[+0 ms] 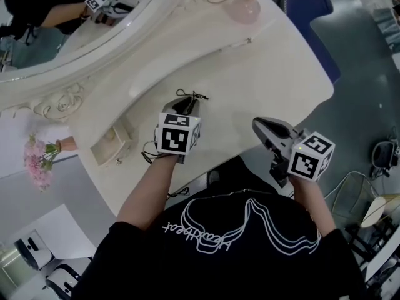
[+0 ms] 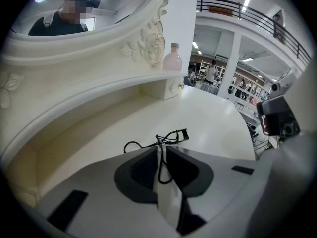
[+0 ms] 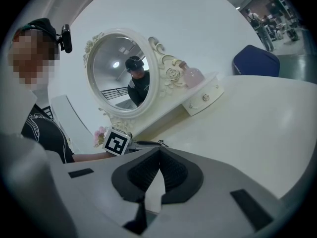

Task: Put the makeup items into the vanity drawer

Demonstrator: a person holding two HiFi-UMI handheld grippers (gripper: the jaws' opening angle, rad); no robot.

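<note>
A black eyelash curler (image 1: 192,95) (image 2: 171,135) sticks out ahead of my left gripper (image 1: 185,103) (image 2: 162,148) over the middle of the white vanity top (image 1: 262,74). The left gripper's jaws are shut on the curler's thin handle loop. My right gripper (image 1: 259,125) (image 3: 159,151) hovers at the vanity's front edge, shut with nothing between its pads. A small drawer (image 1: 112,146) at the vanity's left end looks pulled out. Another small drawer (image 2: 166,88) (image 3: 203,99) sits under the right shelf, closed.
A pink perfume bottle (image 1: 244,6) (image 2: 173,58) stands on the right shelf beside the oval mirror (image 1: 62,30). Pink flowers (image 1: 36,161) sit left of the vanity. A blue chair (image 1: 312,17) stands behind the right end. Equipment and cables lie on the floor at right.
</note>
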